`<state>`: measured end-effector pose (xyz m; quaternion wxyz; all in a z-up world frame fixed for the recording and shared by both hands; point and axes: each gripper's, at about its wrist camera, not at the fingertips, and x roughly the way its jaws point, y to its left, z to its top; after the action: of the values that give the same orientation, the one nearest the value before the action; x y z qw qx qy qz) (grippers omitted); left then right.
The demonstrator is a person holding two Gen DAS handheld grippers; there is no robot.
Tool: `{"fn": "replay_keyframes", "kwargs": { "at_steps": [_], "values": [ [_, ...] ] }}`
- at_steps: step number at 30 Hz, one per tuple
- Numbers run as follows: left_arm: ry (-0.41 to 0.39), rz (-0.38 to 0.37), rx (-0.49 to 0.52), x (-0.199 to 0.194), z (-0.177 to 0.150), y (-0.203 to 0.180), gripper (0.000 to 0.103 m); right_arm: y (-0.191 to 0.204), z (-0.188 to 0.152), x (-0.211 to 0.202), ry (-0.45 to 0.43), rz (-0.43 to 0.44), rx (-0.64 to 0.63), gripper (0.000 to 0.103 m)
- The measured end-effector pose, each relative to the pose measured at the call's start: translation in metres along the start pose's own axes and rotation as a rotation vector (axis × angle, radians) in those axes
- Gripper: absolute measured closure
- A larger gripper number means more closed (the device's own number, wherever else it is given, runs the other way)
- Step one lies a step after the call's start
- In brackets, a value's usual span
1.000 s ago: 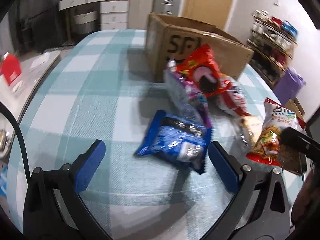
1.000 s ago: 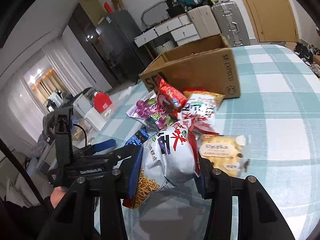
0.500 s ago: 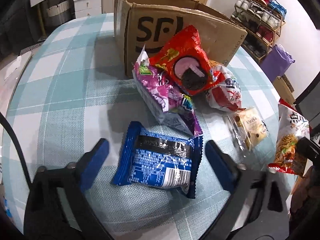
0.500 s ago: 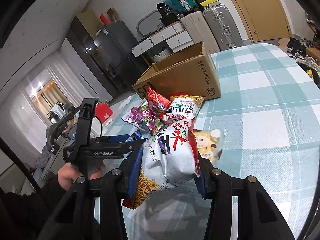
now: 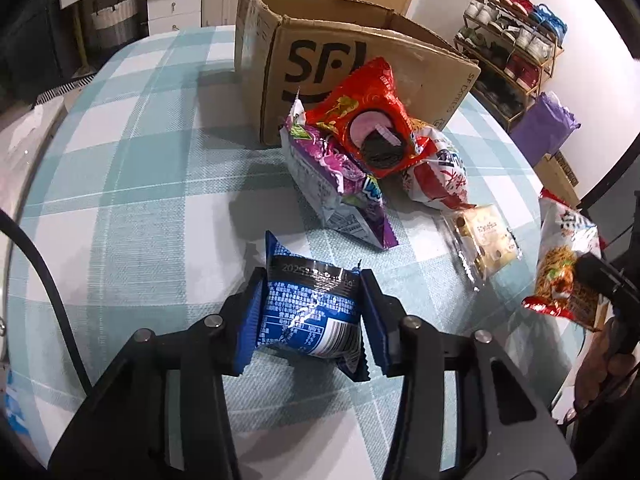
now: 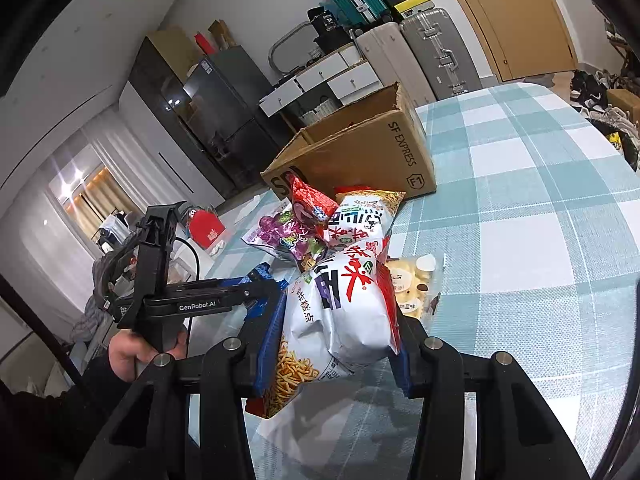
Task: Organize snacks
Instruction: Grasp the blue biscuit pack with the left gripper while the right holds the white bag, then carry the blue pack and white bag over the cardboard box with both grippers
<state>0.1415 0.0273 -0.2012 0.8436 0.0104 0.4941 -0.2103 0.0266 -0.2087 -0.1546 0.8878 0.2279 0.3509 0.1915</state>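
Snacks lie in a loose heap on the checked tablecloth, and two of them sit between fingers. The blue packet lies flat on the cloth squarely between the blue pads of the left gripper; its jaws are closing, and both pads already touch the packet's sides, which bulge up between them — the far end of the wrapper pokes out beyond the fingertips. The right gripper is clamped on the white noodle-snack bag, one pad on each side of its middle, the bag standing up between the fingers with its lower end hanging clear above the cloth; in the left wrist view the same bag shows at the right edge. Just beyond the blue packet lies the purple packet, tilted, and leaning on it is the red packet, with a red-and-white bag touching its right side. A clear wrapped pastry lies apart from that cluster, between it and the held noodle bag. Behind the heap stands the open cardboard box, printed with black letters, its near wall just behind the red packet. In the right wrist view a hand grips the handle of the left gripper at the table's edge.
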Motion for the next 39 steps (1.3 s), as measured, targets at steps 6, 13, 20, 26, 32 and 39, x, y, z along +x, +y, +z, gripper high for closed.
{"fn": "replay_keyframes", "kwargs": {
  "at_steps": [6, 13, 20, 26, 32, 39],
  "values": [
    [-0.024, -0.010, -0.006, -0.021, -0.005, -0.002, 0.061, 0.008, 0.005, -0.003, -0.009, 0.002, -0.009, 0.056],
    [-0.078, -0.017, 0.018, -0.055, 0.007, -0.014, 0.061, 0.021, 0.020, -0.007, -0.030, 0.018, -0.033, 0.056],
    [-0.144, -0.026, 0.052, -0.088, 0.039, -0.026, 0.061, 0.035, 0.049, -0.009, -0.058, 0.057, -0.057, 0.056],
    [-0.219, -0.019, 0.104, -0.121, 0.072, -0.046, 0.060, 0.057, 0.091, -0.015, -0.102, 0.080, -0.124, 0.056],
    [-0.255, 0.030, 0.166, -0.144, 0.105, -0.071, 0.060, 0.071, 0.133, -0.008, -0.115, 0.105, -0.152, 0.056],
    [-0.278, -0.005, 0.147, -0.161, 0.145, -0.071, 0.060, 0.076, 0.182, 0.002, -0.138, 0.085, -0.145, 0.056]
  ]
}}
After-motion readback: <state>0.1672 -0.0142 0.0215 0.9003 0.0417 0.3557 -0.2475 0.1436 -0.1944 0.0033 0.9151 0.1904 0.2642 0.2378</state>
